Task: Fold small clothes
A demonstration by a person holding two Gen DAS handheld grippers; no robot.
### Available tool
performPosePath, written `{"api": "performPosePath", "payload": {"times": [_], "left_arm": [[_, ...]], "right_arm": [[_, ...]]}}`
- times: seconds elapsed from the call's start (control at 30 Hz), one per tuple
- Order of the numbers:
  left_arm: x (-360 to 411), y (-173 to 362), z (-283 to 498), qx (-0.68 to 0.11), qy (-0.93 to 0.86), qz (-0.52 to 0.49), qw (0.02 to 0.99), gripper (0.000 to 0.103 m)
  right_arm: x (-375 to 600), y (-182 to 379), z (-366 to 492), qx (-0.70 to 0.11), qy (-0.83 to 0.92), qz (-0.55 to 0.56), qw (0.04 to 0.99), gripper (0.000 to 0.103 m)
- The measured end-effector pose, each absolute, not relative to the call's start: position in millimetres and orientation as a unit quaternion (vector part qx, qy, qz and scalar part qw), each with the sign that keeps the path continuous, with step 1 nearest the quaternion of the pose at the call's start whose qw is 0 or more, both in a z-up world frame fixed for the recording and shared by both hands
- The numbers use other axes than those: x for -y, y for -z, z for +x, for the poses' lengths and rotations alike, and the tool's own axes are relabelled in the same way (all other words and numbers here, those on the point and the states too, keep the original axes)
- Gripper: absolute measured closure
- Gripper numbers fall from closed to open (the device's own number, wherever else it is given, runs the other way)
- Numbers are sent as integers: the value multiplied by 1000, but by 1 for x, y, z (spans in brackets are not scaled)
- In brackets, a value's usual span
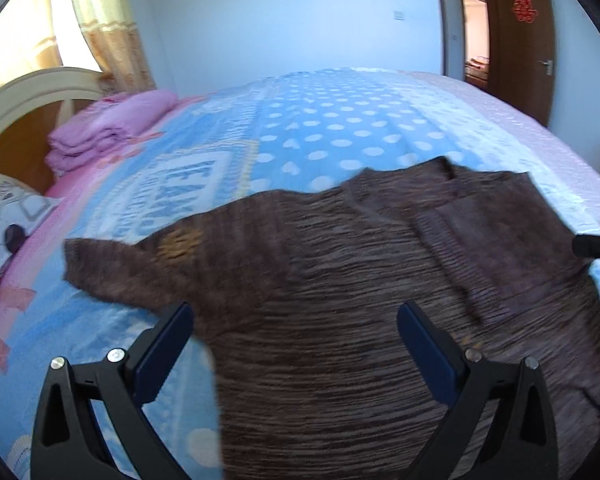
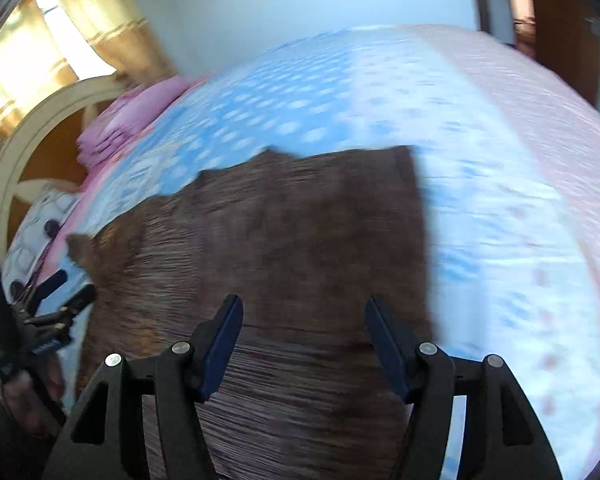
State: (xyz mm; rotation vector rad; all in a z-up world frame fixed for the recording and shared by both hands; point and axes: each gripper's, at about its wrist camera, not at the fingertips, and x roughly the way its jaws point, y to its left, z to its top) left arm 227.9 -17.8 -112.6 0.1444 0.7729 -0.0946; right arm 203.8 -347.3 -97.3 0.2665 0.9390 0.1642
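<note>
A small brown striped knit sweater (image 1: 340,280) lies flat on the blue bedspread (image 1: 320,128), one sleeve (image 1: 100,268) stretched left with a yellow patch, the other sleeve folded over its right side. My left gripper (image 1: 296,316) is open and empty, hovering above the sweater's lower left part. My right gripper (image 2: 304,312) is open and empty above the sweater (image 2: 280,240) near its right edge; that view is blurred. The left gripper also shows at the left edge of the right wrist view (image 2: 66,286). A tip of the right gripper shows at the far right of the left wrist view (image 1: 596,246).
A folded pink blanket (image 1: 104,128) lies at the head of the bed by a cream headboard (image 1: 24,96). A patterned pillow (image 1: 4,220) sits at left. A pink sheet (image 1: 540,132) covers the bed's right side. A brown door (image 1: 520,36) stands behind.
</note>
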Motion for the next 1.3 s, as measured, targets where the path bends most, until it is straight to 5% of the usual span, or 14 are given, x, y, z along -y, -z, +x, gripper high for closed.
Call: {"api": "performPosePath", "payload": {"times": [0.2,0.43,0.5,0.57,0.67,1.03,1.1,1.3], "left_arm": [[75,116,250,-417,120,30,900,0],[111,160,281,-481,119,-7,869,41],[115,164,280,-471,124,-22,873,43],[119,163,278,-469,143,-30,871,80],[123,155,276,-464,151,-22,872,99],[103,137,274,-426,147,-18,893,100],[108,148,276,-424,133,-2,896,99],[109,156,261,-408,122,49,904,85]], "right_arm": [[396,120,168,-434,-27,158,887,39],[389,136,154,-417,-40,128,899,35],[386,135,153,-414,-50,118,901,35],[385,139,152,-414,-50,115,901,34],[381,140,151,-412,-48,110,903,34],[365,142,148,-435,-1,41,899,35],[367,140,148,-445,6,41,895,43],[377,119,142,-446,31,28,894,45]]}}
